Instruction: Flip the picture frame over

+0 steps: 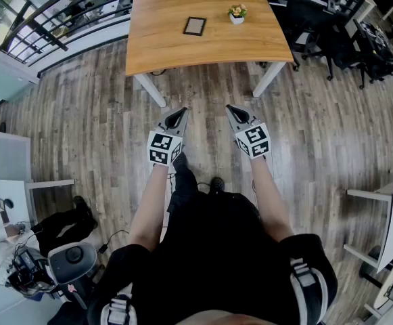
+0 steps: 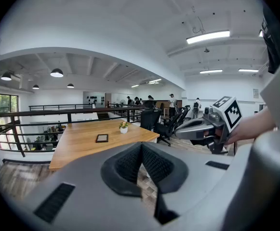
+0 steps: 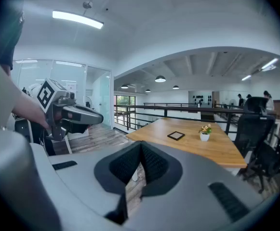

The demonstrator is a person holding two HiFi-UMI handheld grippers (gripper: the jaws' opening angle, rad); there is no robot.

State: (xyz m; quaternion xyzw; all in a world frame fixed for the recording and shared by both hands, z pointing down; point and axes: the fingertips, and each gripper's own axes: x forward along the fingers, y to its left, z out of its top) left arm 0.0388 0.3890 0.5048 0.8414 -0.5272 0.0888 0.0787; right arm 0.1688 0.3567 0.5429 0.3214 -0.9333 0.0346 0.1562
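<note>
Both left gripper (image 1: 180, 112) and right gripper (image 1: 230, 108) are held shut, empty, well short of the picture frame (image 1: 195, 26) ahead, left nearer.

Black picture frame (image 1: 195, 26), tan table (image 1: 162, 42), white pot (image 1: 237, 19)

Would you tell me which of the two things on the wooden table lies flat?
The dark-rimmed picture frame; it lies flat, while the small potted plant beside it stands upright.

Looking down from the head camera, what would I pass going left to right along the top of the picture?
black railing → picture frame → small potted plant → black office chairs
</note>
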